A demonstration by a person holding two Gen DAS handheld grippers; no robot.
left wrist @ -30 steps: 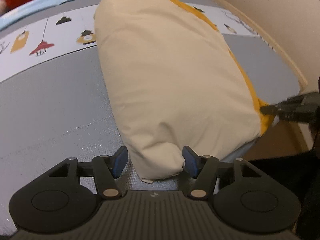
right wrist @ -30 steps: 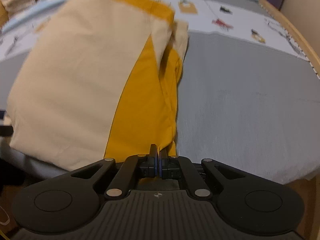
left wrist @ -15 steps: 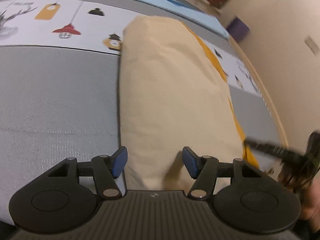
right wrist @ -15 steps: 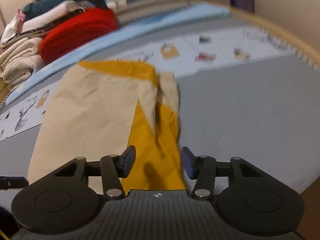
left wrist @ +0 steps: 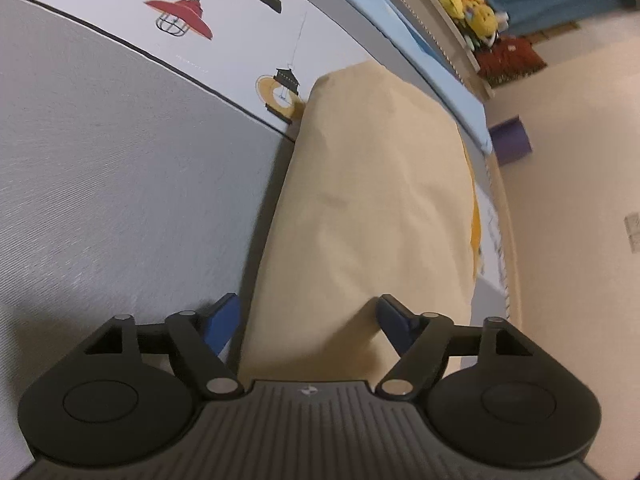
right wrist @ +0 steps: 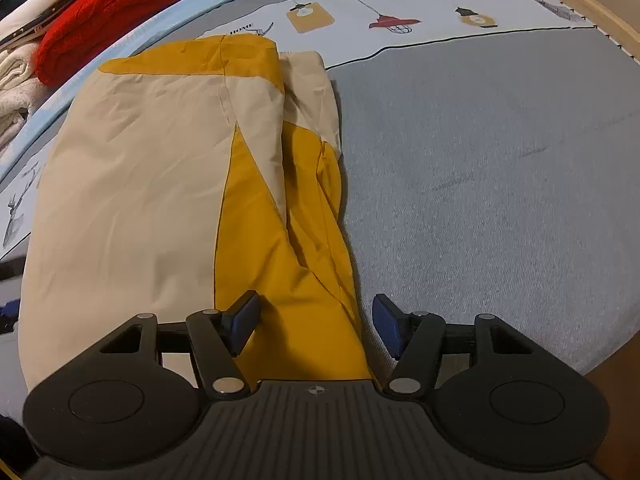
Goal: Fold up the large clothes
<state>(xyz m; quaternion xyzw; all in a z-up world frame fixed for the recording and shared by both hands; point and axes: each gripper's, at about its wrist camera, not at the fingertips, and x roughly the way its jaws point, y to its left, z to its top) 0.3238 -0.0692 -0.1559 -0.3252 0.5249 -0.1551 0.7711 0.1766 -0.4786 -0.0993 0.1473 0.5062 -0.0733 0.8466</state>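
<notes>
The folded cream and yellow jacket (right wrist: 168, 184) lies on the grey bedspread (right wrist: 500, 184), its near end between the jaws of both tongs. The left gripper (left wrist: 308, 326) and right gripper (right wrist: 316, 324) both stand apart and are opening, pads clear of the cloth. Far left, a red sweater (right wrist: 108, 4) and stacked clothes (right wrist: 12, 88) crowd the bed's edge; yellow plush toys (left wrist: 468, 4) sit on a far shelf.
</notes>
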